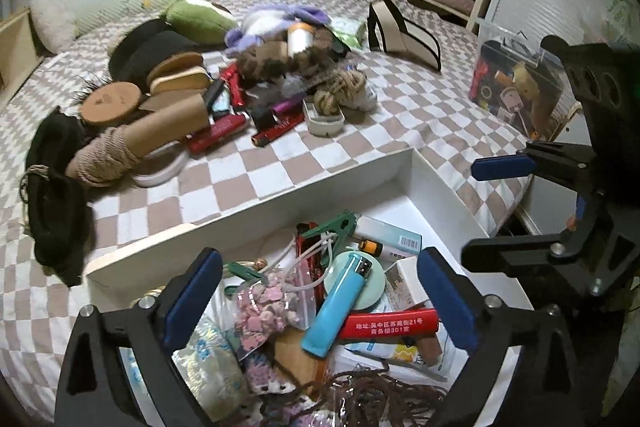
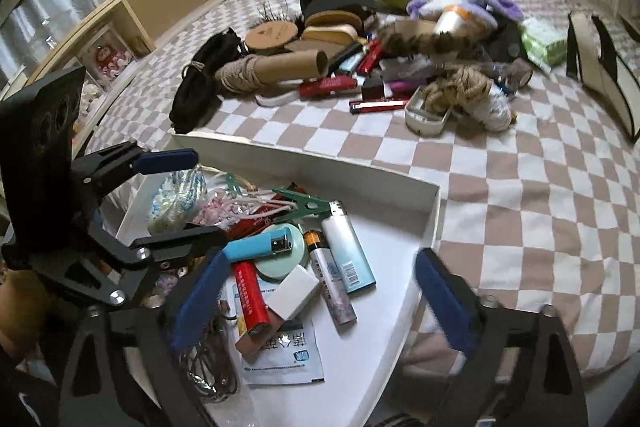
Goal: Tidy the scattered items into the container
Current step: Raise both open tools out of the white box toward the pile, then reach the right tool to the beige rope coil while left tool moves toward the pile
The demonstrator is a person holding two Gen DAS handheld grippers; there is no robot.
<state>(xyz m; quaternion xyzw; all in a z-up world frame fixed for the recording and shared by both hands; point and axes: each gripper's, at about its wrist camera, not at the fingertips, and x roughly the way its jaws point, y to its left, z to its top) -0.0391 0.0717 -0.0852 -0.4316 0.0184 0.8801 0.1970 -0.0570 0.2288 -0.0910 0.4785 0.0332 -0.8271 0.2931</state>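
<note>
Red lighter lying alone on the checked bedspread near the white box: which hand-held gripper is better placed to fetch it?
Probably right hand-held gripper: open, empty, facing red lighter more directly.

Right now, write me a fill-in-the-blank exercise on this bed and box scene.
1. The blue lighter lies inside the white ____.
2. Both the left hand-held gripper and the right hand-held gripper are ____ and hold nothing.
3. The bedsheet has a ____ pattern.
4. The cardboard tube has ____ wound around one end.

Missing words: box; open; checkered; rope
</note>
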